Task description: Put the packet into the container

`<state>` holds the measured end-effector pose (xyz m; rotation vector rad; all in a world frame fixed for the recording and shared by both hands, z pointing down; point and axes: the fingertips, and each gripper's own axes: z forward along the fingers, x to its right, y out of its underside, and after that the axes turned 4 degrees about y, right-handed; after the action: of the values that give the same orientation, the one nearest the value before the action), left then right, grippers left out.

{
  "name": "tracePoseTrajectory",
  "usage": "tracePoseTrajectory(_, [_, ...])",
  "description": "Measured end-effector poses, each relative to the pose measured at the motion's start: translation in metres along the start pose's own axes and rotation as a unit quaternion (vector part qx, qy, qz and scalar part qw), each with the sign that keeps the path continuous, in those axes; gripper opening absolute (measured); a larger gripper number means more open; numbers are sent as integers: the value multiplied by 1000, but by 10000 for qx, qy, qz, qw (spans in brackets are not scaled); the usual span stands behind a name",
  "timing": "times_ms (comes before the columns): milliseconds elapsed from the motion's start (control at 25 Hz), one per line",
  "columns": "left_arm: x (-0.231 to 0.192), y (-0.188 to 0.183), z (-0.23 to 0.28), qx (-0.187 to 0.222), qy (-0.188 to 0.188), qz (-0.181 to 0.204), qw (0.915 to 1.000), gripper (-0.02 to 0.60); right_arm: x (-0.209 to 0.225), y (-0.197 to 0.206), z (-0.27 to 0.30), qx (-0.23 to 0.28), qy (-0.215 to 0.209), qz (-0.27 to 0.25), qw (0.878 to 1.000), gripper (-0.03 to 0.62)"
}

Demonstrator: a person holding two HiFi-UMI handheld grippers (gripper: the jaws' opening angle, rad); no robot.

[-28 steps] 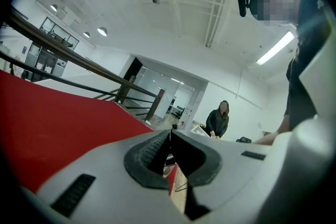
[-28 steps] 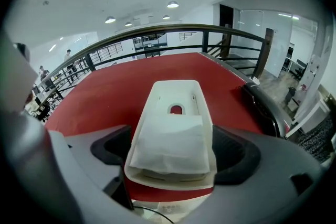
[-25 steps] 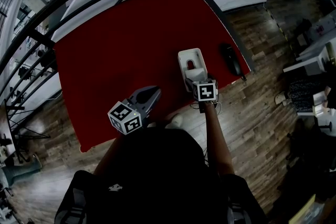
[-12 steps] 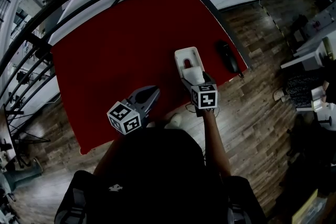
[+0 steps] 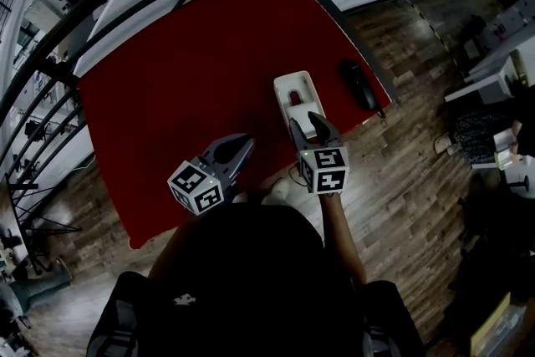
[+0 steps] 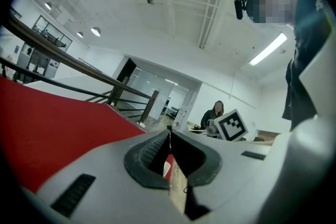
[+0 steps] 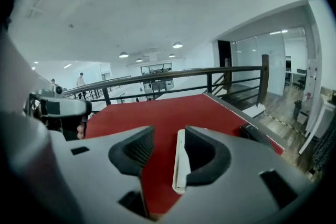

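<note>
**Now empty, the right gripper hangs over the container**

On the red-covered desk (image 5: pixel 184 71) the white container (image 5: pixel 288 83) lies close to the near right corner, its long side running from the near edge toward the far one. The packet (image 5: pixel 297 101) seems to be the small red shape inside it, though the head view is too dim to be sure.

The right gripper (image 5: pixel 306 122) hangs above the container's near end, tipped downward and touching nothing. Its jaws have just been closing and now stand at a narrowish gap with nothing held. In the right gripper view (image 7: pixel 169 134) only red cloth and the container's white rim (image 7: pixel 180 165) show through that gap, with the rim nearer the right-hand jaw.

The left gripper (image 5: pixel 244 146) is held level over the desk's near edge, left of the container and well apart from it. In the left gripper view (image 6: pixel 168 131) its jaws meet tip to tip on nothing.

A black object (image 5: pixel 358 86) lies by the desk's right edge, near the container but apart from it. A black railing (image 7: pixel 209 84) runs beyond the far edge.
</note>
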<state>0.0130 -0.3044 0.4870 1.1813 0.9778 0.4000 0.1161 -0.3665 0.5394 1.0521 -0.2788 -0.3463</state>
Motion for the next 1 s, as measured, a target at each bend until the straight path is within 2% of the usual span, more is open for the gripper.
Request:
tracePoseTrajectory(160, [1,-6,1,39,35,66,10000,15,-13,-21,-17,461,-87,-82,9989,92])
tracePoseTrajectory(240, [3,-8,1,40,66,73,9999,15,-20,-28,-24,634,-155,-117,9978,57])
tracePoseTrajectory(600, [7,-12,1,91,151,176,9997,15,-50,-45,-43,1201,-532,-166,9912,23])
tracePoseTrajectory(1000, [5,-16,-1,200,-5,350,9992,15,-64,-47,-53,1445,-764,-252,9862,21])
